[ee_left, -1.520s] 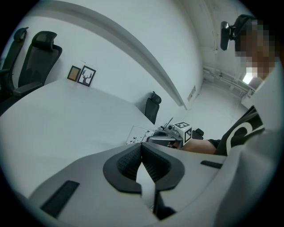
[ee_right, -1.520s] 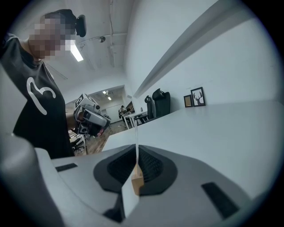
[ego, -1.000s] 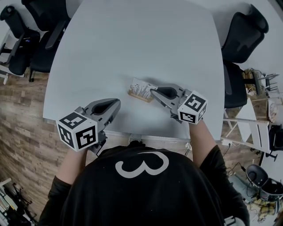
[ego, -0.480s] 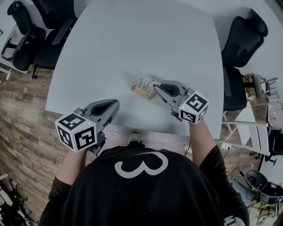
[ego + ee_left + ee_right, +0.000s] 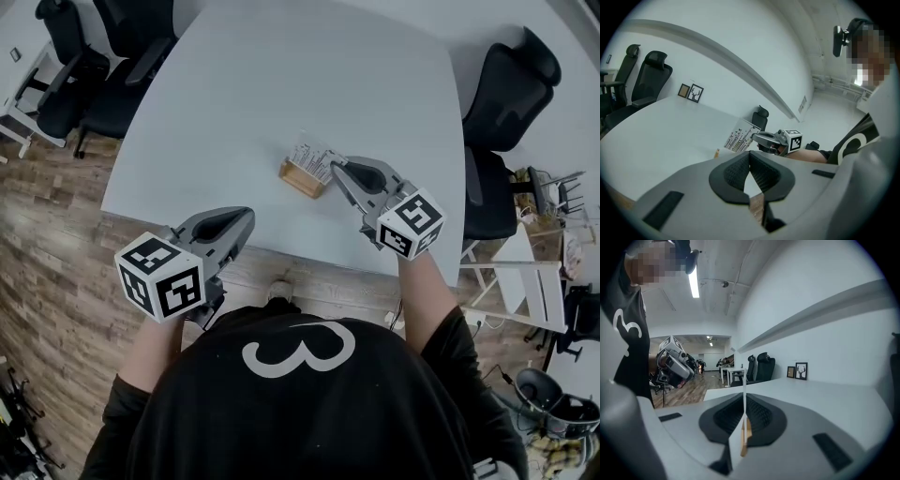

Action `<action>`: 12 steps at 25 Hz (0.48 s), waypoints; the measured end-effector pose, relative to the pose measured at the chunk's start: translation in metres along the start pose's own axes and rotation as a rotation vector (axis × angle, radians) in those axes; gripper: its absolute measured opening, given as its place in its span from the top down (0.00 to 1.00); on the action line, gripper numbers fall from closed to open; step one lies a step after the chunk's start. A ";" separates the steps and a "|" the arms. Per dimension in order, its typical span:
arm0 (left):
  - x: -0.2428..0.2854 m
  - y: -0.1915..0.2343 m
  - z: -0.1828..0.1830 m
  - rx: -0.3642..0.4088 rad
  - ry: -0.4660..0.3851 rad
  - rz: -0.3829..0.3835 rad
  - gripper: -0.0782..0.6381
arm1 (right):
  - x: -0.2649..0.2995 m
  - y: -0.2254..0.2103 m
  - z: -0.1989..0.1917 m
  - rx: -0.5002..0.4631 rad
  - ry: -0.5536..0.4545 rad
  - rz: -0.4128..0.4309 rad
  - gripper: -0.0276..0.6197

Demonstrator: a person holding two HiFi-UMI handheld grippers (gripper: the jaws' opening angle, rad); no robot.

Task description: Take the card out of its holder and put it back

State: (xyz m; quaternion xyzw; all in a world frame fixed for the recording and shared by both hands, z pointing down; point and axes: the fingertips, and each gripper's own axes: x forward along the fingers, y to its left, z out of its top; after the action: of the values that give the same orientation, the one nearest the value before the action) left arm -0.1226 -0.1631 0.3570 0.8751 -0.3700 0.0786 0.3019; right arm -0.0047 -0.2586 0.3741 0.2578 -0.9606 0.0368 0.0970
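While the white counter (image 5: 281,75) leaves you bare room on every side, your work sits in one small patch toward its near right part. The black chairs (image 5: 506,94) off its far left and right edges are no concern.

Your left tongs (image 5: 244,218) hang over the counter's near edge, to the left of the job and well apart from it. Their pads are pressed together with nothing between them.

Your right tongs (image 5: 339,170) are clenched on the right-hand edge of the card. In the right gripper view the card runs as a thin white line between the pads, with wood showing just below it.

The wooden holder (image 5: 300,178) lies on the counter just left of those tongs. The printed card (image 5: 312,157) stands in it, tilted toward the far side. From these views it looks seated in the slot, though you cannot be sure it hasn't begun to rise.

To do this step well:
- **Draw along the card's plane.** Follow its tilt rather than pulling toward yourself, so the slot doesn't bind.
- **Watch the holder.** It looks light and nothing pins it, so it may come up with the card. If it does, bring the left tongs across and press down on its left end.
- **Hold a firm clench.** You grip only one edge, so the card can pivot.
- **Don't twist.** Lift only enough to clear the wood, then line the bottom edge over the slot to return it.
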 end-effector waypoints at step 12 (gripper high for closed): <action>-0.025 -0.083 -0.003 0.020 -0.118 -0.022 0.88 | -0.092 0.068 0.053 -0.036 -0.073 -0.028 0.93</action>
State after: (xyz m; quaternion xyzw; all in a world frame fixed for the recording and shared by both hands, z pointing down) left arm -0.0822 -0.1011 0.3108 0.8851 -0.3769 0.0271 0.2717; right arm 0.0302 -0.1610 0.3015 0.2706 -0.9603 0.0086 0.0671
